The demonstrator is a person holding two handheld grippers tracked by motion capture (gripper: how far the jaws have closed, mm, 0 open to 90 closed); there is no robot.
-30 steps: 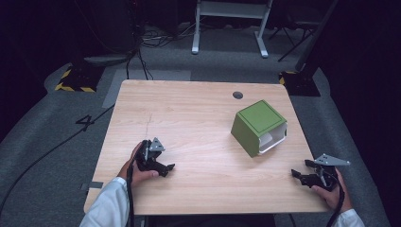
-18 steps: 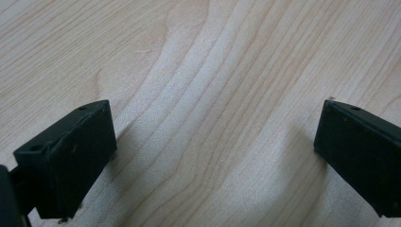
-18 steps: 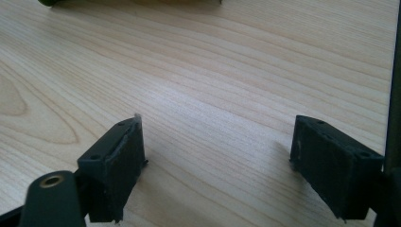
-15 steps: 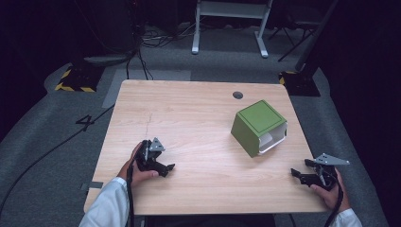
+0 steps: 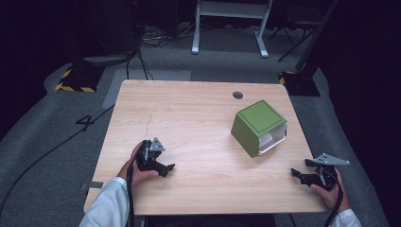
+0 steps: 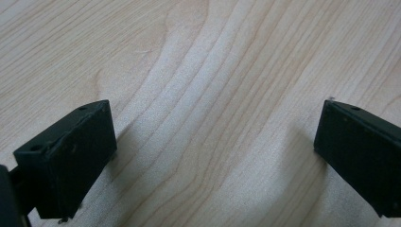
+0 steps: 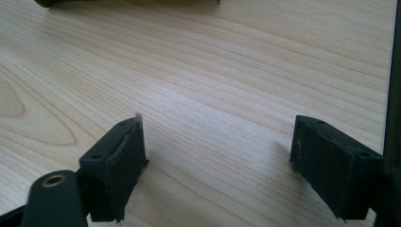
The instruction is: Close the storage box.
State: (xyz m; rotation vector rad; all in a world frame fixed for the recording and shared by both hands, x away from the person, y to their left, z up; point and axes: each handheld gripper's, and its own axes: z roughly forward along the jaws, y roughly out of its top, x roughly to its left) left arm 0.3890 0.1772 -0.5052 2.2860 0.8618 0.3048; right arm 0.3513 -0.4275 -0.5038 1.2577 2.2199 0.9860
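Almost nothing has changed over the last second: the left gripper (image 5: 163,166) sits exactly where it did, and the right gripper (image 5: 299,174) has only drifted a touch along the near right corner, so the work on the green box (image 5: 258,126) has not begun and both hands look parked at a resting pose. Each claw stands apart with bare wood between its jaws, as both gripper views show, and neither holds anything. The green box, tipped on its side with a pale opening facing the near right, lies ahead and to the left of the right gripper, well apart from it, and far off to the right of the left gripper; its dark green edge (image 7: 52,2) just peeks in beyond the right jaws. The table (image 5: 189,113) is light wood, matte, with a small dark grommet hole (image 5: 238,95) beyond the box. Around it lies grey carpet, trailing cables, a hazard-striped base (image 5: 75,84) and a white frame's legs (image 5: 229,23) in a dim room.
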